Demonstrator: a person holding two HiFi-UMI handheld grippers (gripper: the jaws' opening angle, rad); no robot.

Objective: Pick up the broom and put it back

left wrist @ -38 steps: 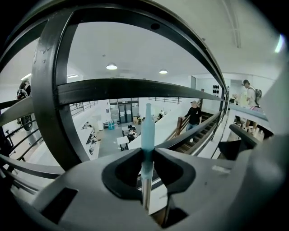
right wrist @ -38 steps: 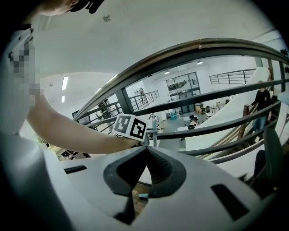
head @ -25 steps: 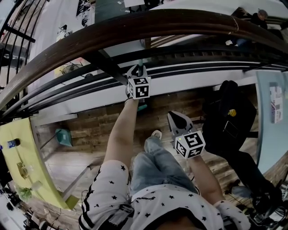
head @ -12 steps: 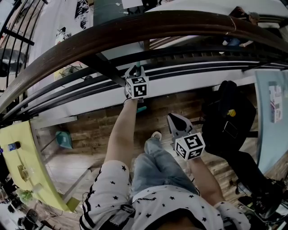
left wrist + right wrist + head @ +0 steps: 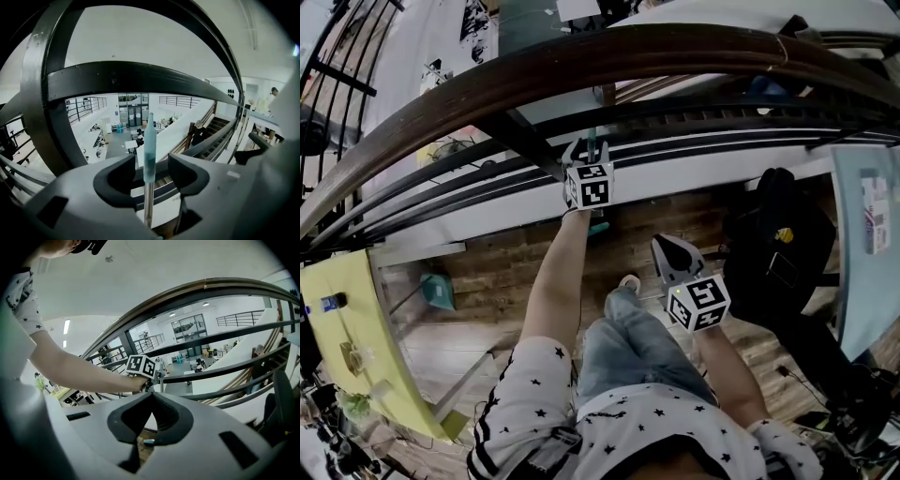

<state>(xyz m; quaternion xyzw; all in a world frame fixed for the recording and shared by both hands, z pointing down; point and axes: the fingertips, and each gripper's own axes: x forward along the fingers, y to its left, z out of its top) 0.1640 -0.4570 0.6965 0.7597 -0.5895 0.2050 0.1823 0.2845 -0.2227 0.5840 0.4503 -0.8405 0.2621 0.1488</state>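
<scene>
1. Left: the left gripper (image 5: pixel 586 147) is held out on a bare arm against a dark metal railing (image 5: pixel 487 89) with a curved brown handrail. Its jaws have just been opening and now stand spread wide.
2. Between those spread jaws stands the broom handle (image 5: pixel 149 140), upright and just in front of the railing bars. Neither pad presses on it, so the broom appears to rest by itself against the rail. A teal sleeve covers the top of the handle, with a bare metal-looking shaft below it. The head view shows a teal piece (image 5: pixel 598 225) under the gripper, probably the broom's lower end, above the wooden floor.
3. Right: the right gripper (image 5: pixel 664 246) hangs lower, well apart from the broom. Its jaws are pressed together with nothing between them.
4. Handling, as a judgement: the broom looks light, long and stiff. The smooth round shaft could twist or slide in a grip. The teal sleeve is the surest place to pinch. Left leaning, the broom may tip sideways along the rail.
</scene>
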